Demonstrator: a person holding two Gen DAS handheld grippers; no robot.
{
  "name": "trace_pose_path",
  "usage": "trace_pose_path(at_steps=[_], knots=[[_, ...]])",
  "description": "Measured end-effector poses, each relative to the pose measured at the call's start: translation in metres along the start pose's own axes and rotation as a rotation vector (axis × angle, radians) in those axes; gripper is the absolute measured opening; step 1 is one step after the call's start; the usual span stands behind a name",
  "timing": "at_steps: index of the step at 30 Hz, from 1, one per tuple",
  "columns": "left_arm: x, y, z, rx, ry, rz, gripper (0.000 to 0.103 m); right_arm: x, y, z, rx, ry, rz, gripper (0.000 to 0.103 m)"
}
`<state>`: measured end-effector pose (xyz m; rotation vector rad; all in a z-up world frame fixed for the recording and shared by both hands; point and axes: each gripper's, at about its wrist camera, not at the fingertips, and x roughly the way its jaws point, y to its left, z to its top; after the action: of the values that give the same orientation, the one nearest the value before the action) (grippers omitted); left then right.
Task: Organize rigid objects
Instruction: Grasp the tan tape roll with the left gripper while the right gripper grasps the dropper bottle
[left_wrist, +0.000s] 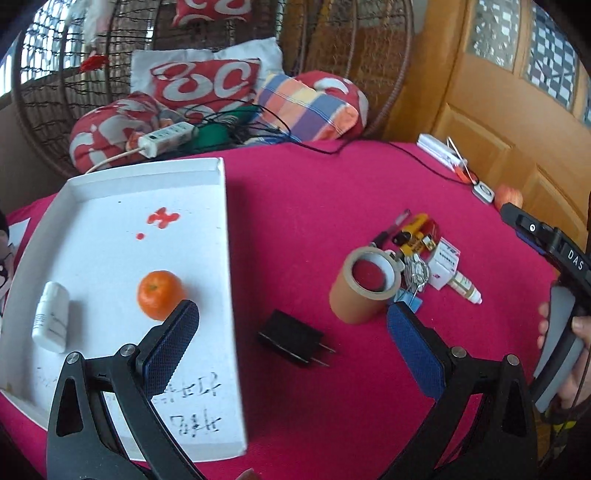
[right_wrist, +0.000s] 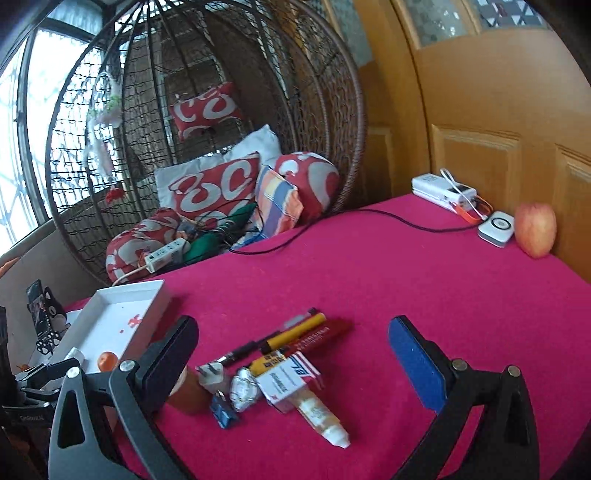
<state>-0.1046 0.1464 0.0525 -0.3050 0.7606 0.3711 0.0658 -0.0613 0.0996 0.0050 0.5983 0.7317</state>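
Note:
A white tray (left_wrist: 221, 236) lies on the pink cloth and holds an orange (left_wrist: 159, 294) and a white bottle (left_wrist: 51, 320). A black plug adapter (left_wrist: 291, 338) lies on the cloth between my left gripper's (left_wrist: 291, 317) open, empty fingers. A brown tape roll (left_wrist: 364, 290) stands beside a pile of small items (left_wrist: 424, 254): pens, boxes, a tube, a watch. My right gripper (right_wrist: 293, 332) is open and empty above that pile (right_wrist: 284, 373). The tray (right_wrist: 110, 317) also shows at the left of the right wrist view.
An apple (right_wrist: 535, 229), a white round device (right_wrist: 496, 227) and a white box with cables (right_wrist: 441, 192) sit at the table's far right by the wooden door. A black cable (right_wrist: 332, 229) crosses the cloth. A wicker chair with cushions (right_wrist: 218, 184) stands behind.

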Motion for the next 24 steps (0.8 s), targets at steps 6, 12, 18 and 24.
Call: trace_pose_path(at_steps=[6, 12, 18, 24], knots=[[0.04, -0.032, 0.008, 0.098, 0.08, 0.014, 0.103, 0.001, -0.038, -0.013, 0.085, 0.042, -0.034, 0.103], [0.066, -0.043, 0.008, 0.132, 0.106, 0.061, 0.097, 0.015, -0.044, -0.022, 0.041, 0.149, 0.034, 0.103], [0.078, -0.046, 0.01, 0.125, 0.118, 0.069, 0.09, 0.025, -0.028, -0.037, -0.143, 0.253, 0.085, 0.102], [0.087, -0.05, 0.01, 0.136, 0.132, 0.069, 0.083, 0.039, -0.018, -0.039, -0.235, 0.301, 0.126, 0.074]])
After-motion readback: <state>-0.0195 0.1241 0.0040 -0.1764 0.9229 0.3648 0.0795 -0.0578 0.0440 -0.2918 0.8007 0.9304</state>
